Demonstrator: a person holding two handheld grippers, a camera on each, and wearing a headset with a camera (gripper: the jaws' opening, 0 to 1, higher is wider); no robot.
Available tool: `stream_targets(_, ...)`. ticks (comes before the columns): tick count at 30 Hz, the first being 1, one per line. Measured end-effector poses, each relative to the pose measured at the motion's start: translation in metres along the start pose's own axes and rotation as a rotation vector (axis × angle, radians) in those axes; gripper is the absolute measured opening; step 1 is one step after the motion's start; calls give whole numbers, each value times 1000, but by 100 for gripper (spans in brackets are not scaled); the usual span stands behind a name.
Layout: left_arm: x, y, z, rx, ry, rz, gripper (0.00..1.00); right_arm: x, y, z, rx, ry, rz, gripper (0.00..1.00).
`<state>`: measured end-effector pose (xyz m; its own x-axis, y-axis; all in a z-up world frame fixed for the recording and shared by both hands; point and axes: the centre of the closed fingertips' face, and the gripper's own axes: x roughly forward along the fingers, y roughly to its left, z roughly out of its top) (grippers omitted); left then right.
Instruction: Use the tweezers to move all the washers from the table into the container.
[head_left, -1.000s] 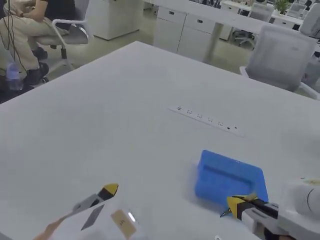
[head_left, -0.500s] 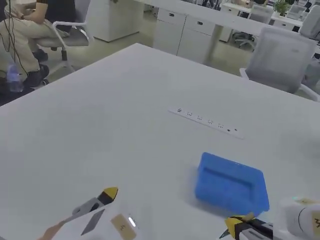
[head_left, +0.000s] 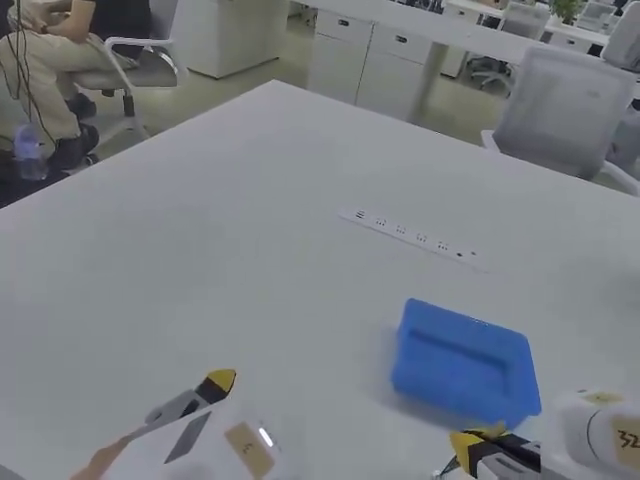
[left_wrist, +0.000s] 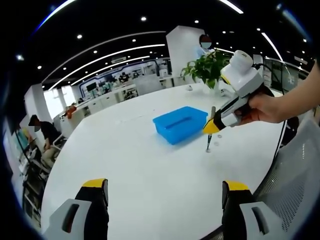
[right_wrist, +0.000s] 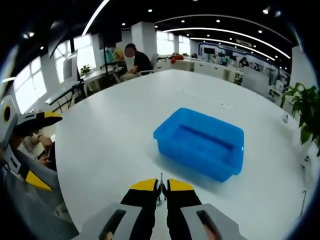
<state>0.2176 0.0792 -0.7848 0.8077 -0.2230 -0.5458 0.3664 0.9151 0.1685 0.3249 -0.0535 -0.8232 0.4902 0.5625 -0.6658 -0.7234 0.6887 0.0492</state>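
**Obs:** State of both tools?

**Me:** My right hand-held gripper (right_wrist: 161, 184) is pressed together, pinching the thin metal tweezers (left_wrist: 209, 141). Their tips point down, at or just above the white tabletop (head_left: 250, 250). My left hand-held gripper (left_wrist: 165, 184) is spread, with nothing in it.

**Obs:** Washers?

**Me:** Too small to confirm. In the left gripper view a faint speck lies just beside the tweezer tips, and I judge it to be a washer. The blue rectangular plastic container (head_left: 455, 392) sits near, at 12 o'clock from my right gripper. I see nothing inside it.

**Obs:** Risks?

**Me:** It is a thin flat part on a smooth surface, so the tips may skate over it or flick it away. The tweezers could twist between my jaws if I press down hard. On the carry, clipping the container's near wall could shake the washer loose.

**Obs:** Room?

**Me:** Wide bare surface from 9 to 12 o'clock. The white recessed socket strip (head_left: 410, 237) lies well beyond the container. The tabletop edge seems close at 6 o'clock, so a flicked washer could roll off there.
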Motion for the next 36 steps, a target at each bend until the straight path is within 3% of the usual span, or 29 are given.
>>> stream_targets(8,0,1,-1,1,3,5,97,1,0,-1,-38,-3,-10,2)
stream_targets(25,0,0,-2,12,9,6,97,3,-5,-1,21,24,2,0)
stream_targets(36,0,0,-2,22,13,8,96,-1,-9,3,35,1,-11,1)
